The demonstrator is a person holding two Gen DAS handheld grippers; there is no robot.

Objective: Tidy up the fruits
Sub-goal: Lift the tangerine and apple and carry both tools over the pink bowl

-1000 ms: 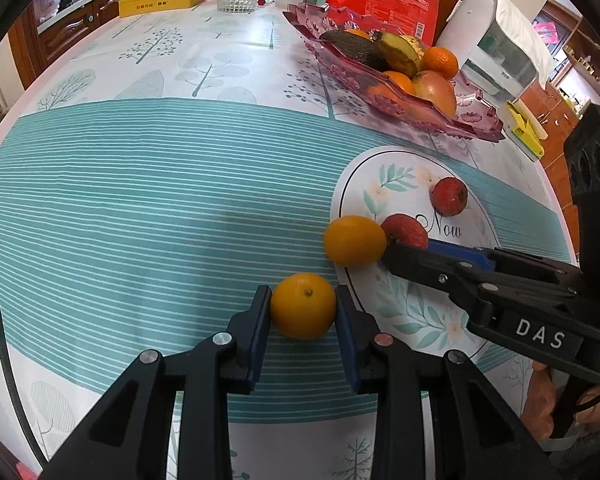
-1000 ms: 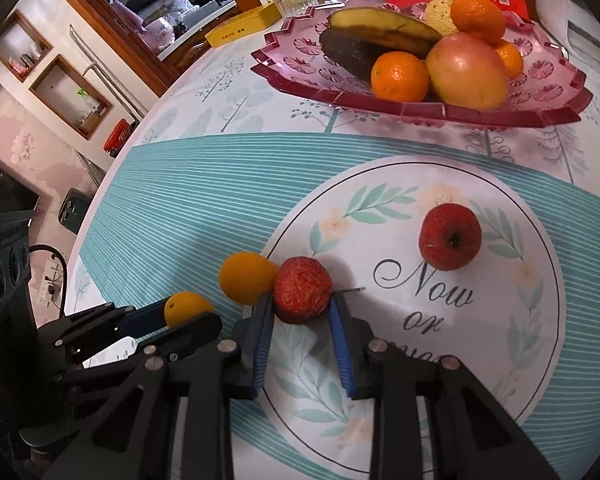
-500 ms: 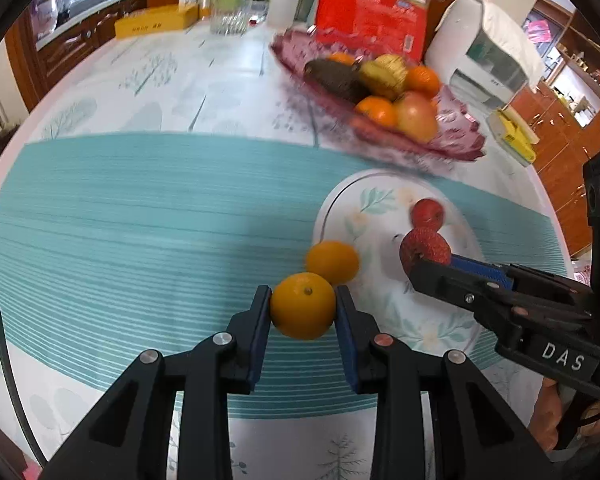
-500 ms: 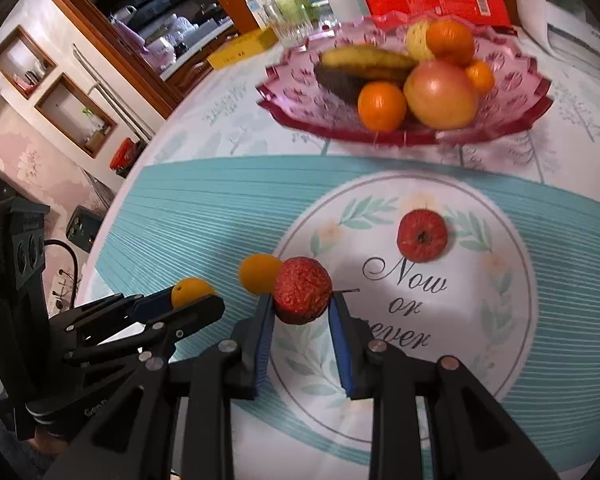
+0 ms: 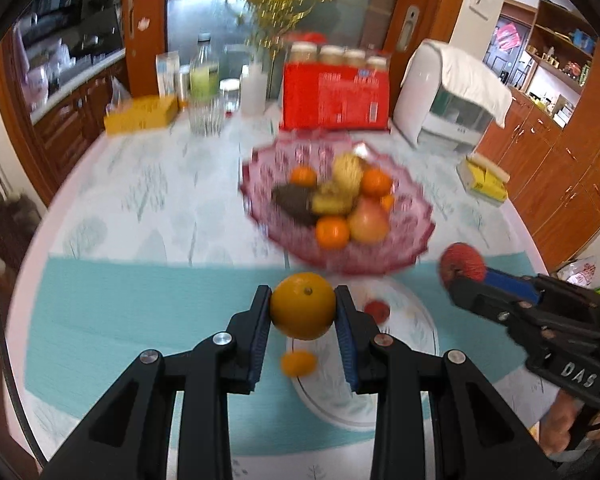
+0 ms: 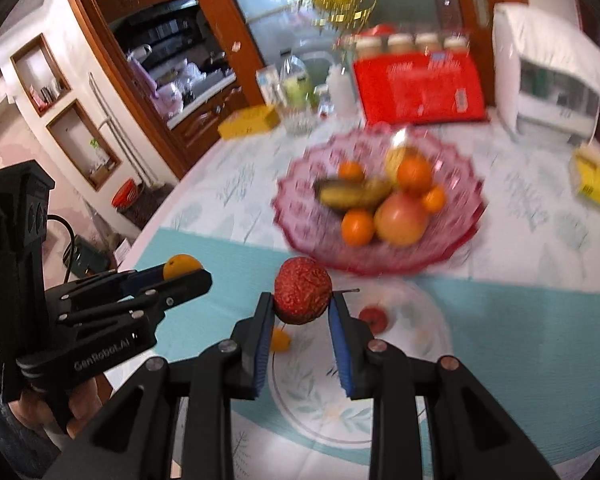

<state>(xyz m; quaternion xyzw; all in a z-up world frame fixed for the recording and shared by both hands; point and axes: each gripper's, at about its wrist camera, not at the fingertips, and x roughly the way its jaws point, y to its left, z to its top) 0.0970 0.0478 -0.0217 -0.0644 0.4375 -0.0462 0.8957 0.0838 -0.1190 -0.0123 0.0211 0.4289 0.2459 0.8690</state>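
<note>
My left gripper [image 5: 302,308] is shut on an orange [image 5: 302,305] and holds it well above the table. My right gripper [image 6: 302,298] is shut on a rough dark-red fruit [image 6: 302,289], also lifted; it shows in the left wrist view as the red fruit [image 5: 462,262] at the right. The left gripper [image 6: 184,276] with its orange [image 6: 180,265] appears at the left of the right wrist view. On the table below lie a second orange [image 5: 298,362] and a small red fruit [image 5: 377,310]. Beyond stands a pink glass fruit bowl [image 5: 404,256] holding several fruits.
A round white placemat [image 6: 340,412] lies on the teal striped tablecloth [image 5: 120,308]. At the table's far side are a red box [image 5: 334,98], a yellow box [image 5: 140,118], bottles and a glass [image 5: 206,118], and a white appliance [image 5: 448,100]. A yellow pack [image 5: 484,176] sits right.
Both grippers rose high off the table with their fruits, the orange and the dark-red fruit. The views tilted up, so the bowl and room now fill the middle of each frame.
</note>
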